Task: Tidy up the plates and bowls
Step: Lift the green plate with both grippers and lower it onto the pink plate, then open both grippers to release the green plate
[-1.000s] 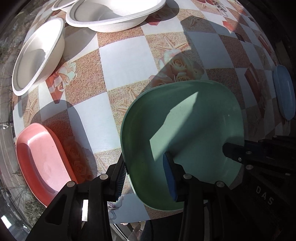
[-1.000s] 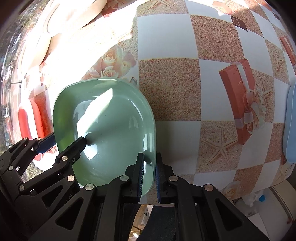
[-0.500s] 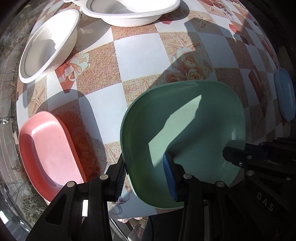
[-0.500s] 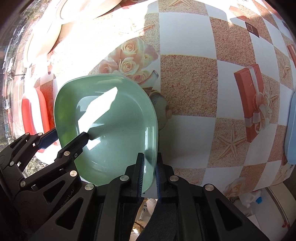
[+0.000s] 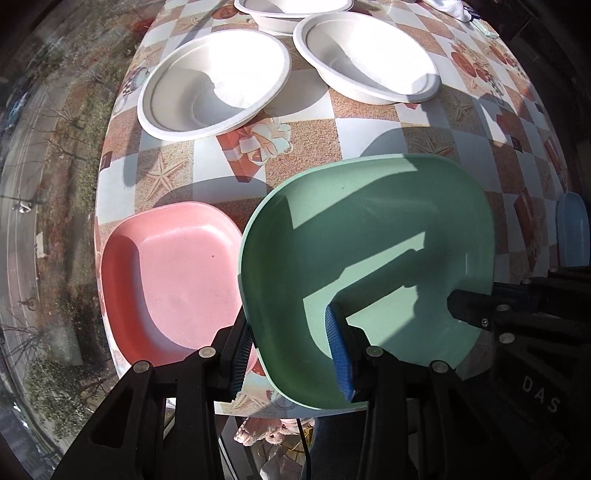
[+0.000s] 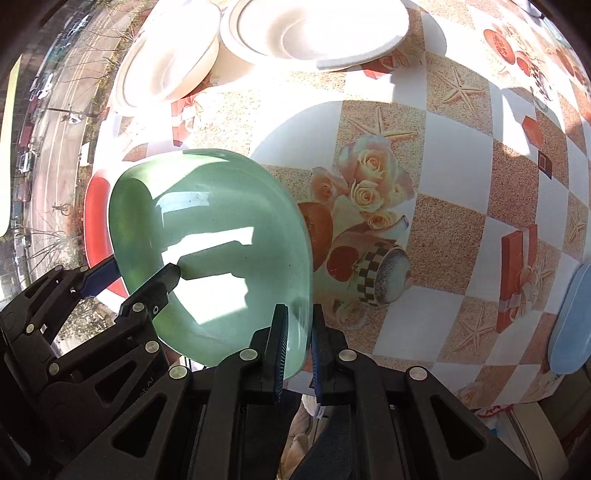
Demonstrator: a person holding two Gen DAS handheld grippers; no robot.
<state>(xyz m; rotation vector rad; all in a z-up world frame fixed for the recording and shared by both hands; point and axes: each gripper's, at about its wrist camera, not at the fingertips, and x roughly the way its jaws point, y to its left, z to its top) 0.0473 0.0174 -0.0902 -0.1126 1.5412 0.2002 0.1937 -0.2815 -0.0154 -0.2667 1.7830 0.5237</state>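
A green plate (image 5: 369, 236) hangs a little above the checked table, its left rim just over a pink plate (image 5: 170, 280) lying near the table's left corner. My left gripper (image 5: 290, 347) straddles the green plate's near-left rim, one finger inside and one outside, shut on it. In the right wrist view my right gripper (image 6: 298, 332) is shut on the near-right rim of the green plate (image 6: 207, 236). The left gripper (image 6: 135, 273) shows there too, and the pink plate (image 6: 94, 221) peeks out behind.
Two white bowls (image 5: 214, 81) (image 5: 369, 62) sit side by side farther back, with a third (image 5: 291, 7) behind them. A blue plate (image 5: 572, 232) lies at the right edge. The table's left and near edges are close; a street shows far below on the left.
Both grippers have carried the green plate left and toward the white bowls. The pink plate, off to the left before, now lies right beside and partly under it.
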